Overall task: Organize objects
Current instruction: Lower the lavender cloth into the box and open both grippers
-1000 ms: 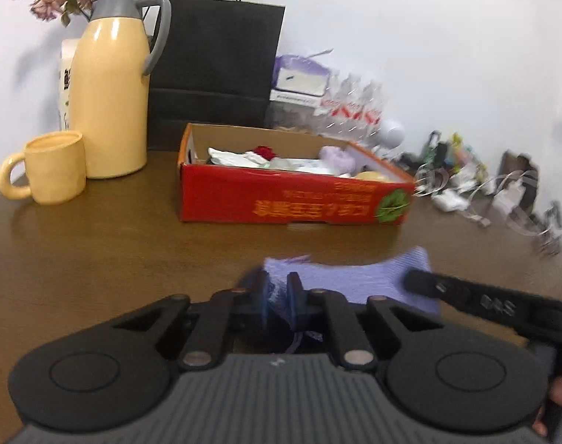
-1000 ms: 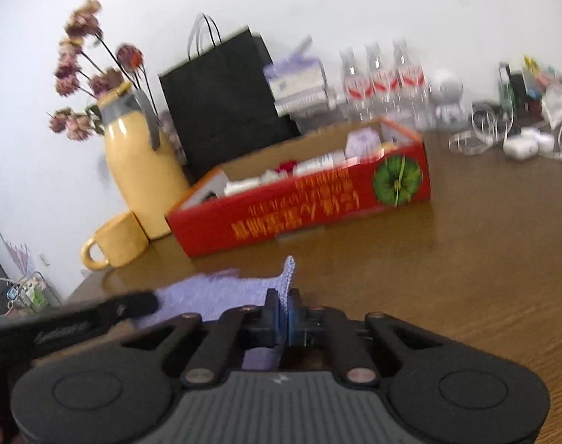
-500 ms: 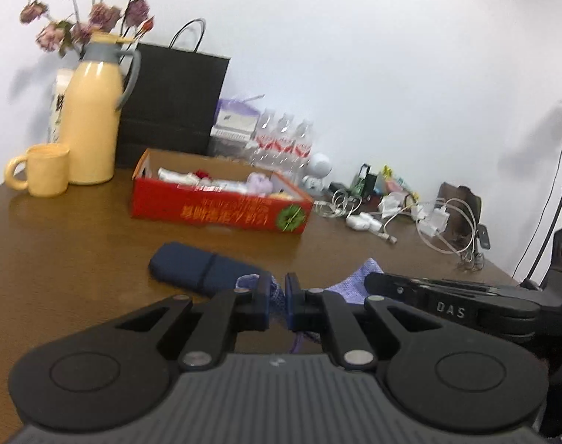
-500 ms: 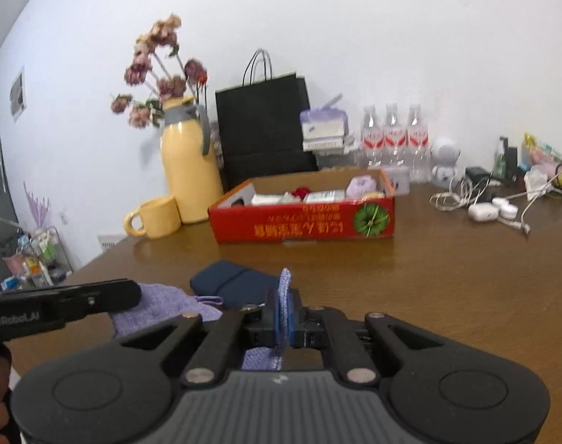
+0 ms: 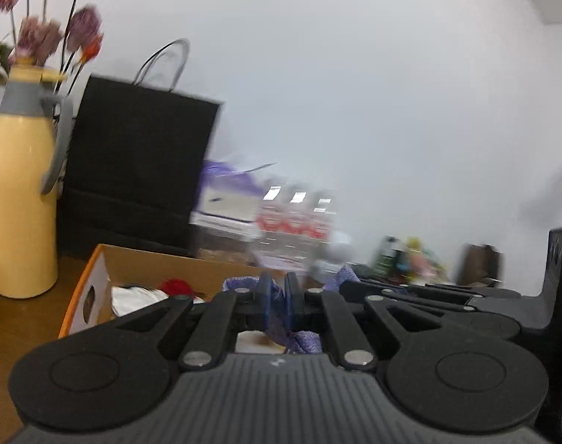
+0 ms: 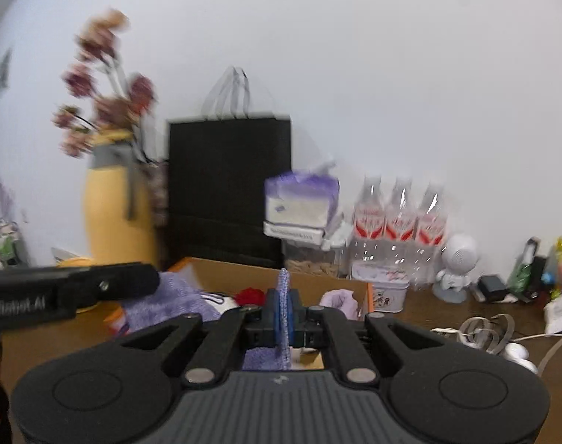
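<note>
Both hand-held grippers (image 5: 276, 298) (image 6: 284, 312) pinch purple cloth (image 6: 166, 301) over box (image 5: 144, 264)

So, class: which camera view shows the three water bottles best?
The right wrist view: the water bottles stand fairly sharp and apart against the wall, red labels clear. In the left wrist view they are a motion-blurred smear behind the box.

The purple cloth (image 6: 162, 301) looks soft and fuzzy, like a knitted towel. The box (image 5: 151, 264) is plain brown cardboard inside, dull and a bit rough. The table (image 6: 428, 310) is brown wood, smooth and a little shiny. The yellow jug (image 5: 18, 203) is smooth and glossy. The black bag (image 6: 229, 185) is matt paper. The water bottles (image 6: 399, 218) are clear, shiny plastic.
</note>
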Available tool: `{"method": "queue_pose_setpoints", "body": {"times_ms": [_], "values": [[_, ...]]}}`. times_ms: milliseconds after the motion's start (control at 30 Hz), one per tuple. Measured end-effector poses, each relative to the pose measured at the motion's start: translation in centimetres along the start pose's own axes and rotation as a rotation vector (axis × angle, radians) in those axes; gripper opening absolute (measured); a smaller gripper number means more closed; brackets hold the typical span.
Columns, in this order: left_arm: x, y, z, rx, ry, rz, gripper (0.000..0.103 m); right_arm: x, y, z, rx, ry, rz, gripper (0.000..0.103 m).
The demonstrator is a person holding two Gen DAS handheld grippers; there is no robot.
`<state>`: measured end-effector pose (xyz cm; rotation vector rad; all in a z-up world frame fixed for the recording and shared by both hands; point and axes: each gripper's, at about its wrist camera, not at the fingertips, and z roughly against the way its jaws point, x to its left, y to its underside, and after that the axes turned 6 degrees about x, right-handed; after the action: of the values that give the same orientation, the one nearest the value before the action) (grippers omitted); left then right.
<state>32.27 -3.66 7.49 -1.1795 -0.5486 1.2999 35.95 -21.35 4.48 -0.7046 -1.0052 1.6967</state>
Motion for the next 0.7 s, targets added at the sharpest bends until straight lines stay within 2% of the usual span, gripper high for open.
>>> {"method": "queue_pose_setpoints", "body": {"times_ms": [100,133,167,233,267,300,367,400,433,533,600,667,700], "values": [[2.6,0.7,-6.0,0.057,-0.056,0.081,0.008,-1.1,0.1,-7.7,0.090,0.037,-0.004,0.004],[3.3,1.3,-8.1,0.109,-0.101,0.107,0.014,-1.3,0.5,-10.0,0.126,0.066,-0.002,0.007],[3.8,1.8,-10.2,0.188,-0.122,0.105,0.025,-1.7,1.1,-12.1,0.164,0.091,-0.009,0.010],[4.5,2.7,-13.0,0.342,-0.114,0.076,0.035,-3.0,2.5,-15.1,0.253,0.121,-0.068,0.026],[4.6,3.1,-13.3,0.356,-0.108,0.071,0.039,-3.7,2.9,-15.8,0.256,0.113,-0.124,0.030],[4.7,3.2,-13.2,0.340,-0.106,0.072,0.043,-4.2,3.0,-16.2,0.260,0.087,-0.149,0.039],[4.7,3.3,-12.8,0.311,-0.094,0.082,0.070,-3.9,2.6,-15.9,0.237,0.093,-0.108,0.048],[4.4,3.3,-12.7,0.296,-0.086,0.064,0.073,-3.7,2.5,-15.6,0.212,0.111,-0.107,0.060],[4.0,3.4,-12.5,0.288,-0.098,0.034,0.075,-3.6,2.3,-15.3,0.198,0.120,-0.110,0.067],[3.2,3.0,-12.7,0.297,-0.147,-0.008,0.084,-3.6,1.6,-14.9,0.180,0.086,-0.125,0.072],[3.0,1.8,-12.5,0.328,-0.181,-0.015,0.084,-3.4,1.5,-14.4,0.166,0.096,-0.123,0.072],[2.5,0.8,-10.9,0.291,-0.208,-0.051,0.087,-3.0,0.9,-13.4,0.159,0.113,-0.113,0.072],[2.3,0.5,-9.3,0.255,-0.215,-0.067,0.091,-2.9,0.6,-12.1,0.144,0.121,-0.119,0.072]]}}
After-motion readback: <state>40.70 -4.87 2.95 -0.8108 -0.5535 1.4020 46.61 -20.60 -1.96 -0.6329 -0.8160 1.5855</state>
